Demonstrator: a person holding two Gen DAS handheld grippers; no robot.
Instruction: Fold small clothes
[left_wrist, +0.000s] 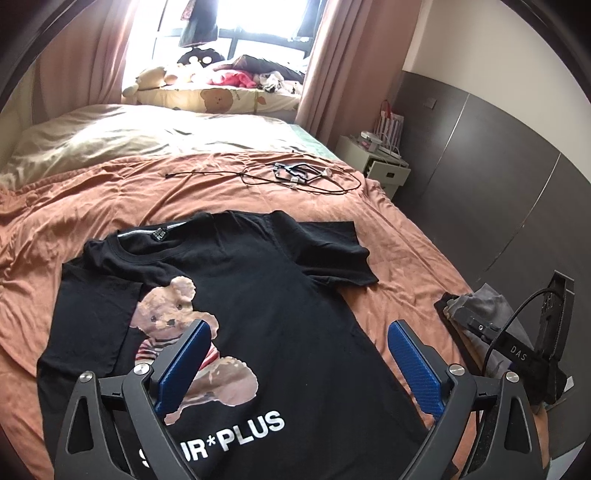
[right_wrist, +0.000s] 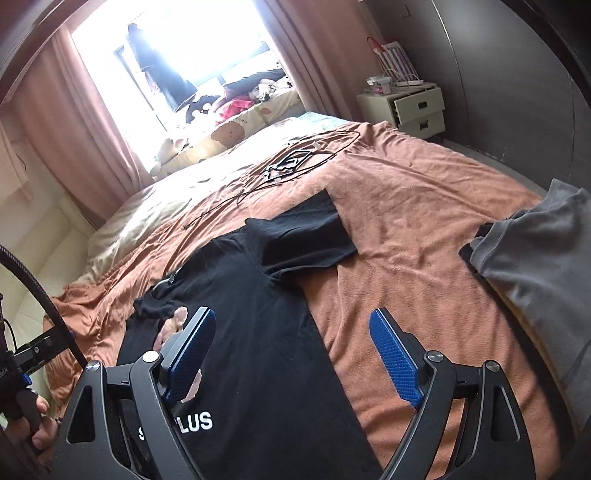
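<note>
A black T-shirt with a teddy-bear print and white lettering lies face up on the orange bedspread. Its left sleeve is folded in over the chest, and the right sleeve lies spread out to the side. My left gripper hovers open above the shirt's lower body, with nothing between its blue pads. My right gripper is also open and empty; it hangs over the shirt's right side edge, one finger over the shirt and the other over the bedspread.
A stack of folded grey clothes lies at the bed's right edge. Black cables and a small frame lie further up the bed. A white nightstand stands beyond it. A hand holds the left device.
</note>
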